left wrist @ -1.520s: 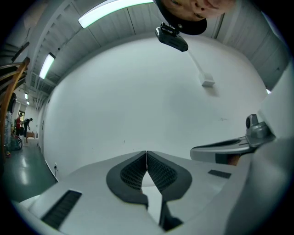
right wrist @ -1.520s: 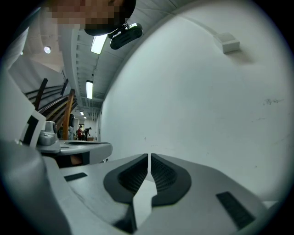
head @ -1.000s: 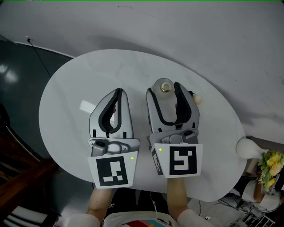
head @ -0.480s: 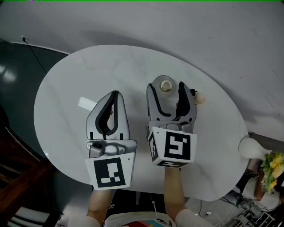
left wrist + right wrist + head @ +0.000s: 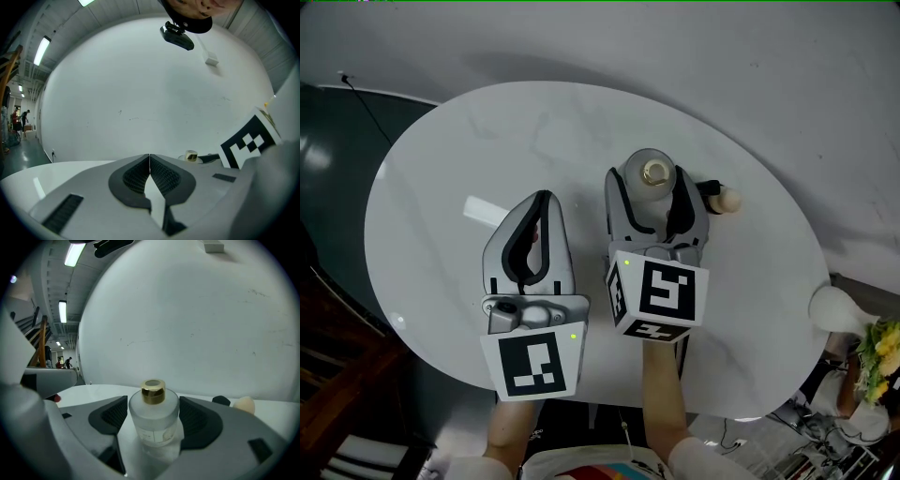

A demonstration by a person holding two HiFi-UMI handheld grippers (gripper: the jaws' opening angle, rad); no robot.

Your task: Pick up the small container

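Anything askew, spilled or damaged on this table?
Nothing spilled or damaged. The frosted glass bottle with gold collar stands upright, uncapped, between the right gripper's jaws, which have just been opening. A small black-and-cream piece, possibly its stopper, lies beside it on the white table.

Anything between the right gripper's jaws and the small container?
Nothing visible. The small container stands upright between the jaws of the right gripper, which have just been opening and now flank it. The pale egg-shaped object lies on the table outside the jaws, off to the side.
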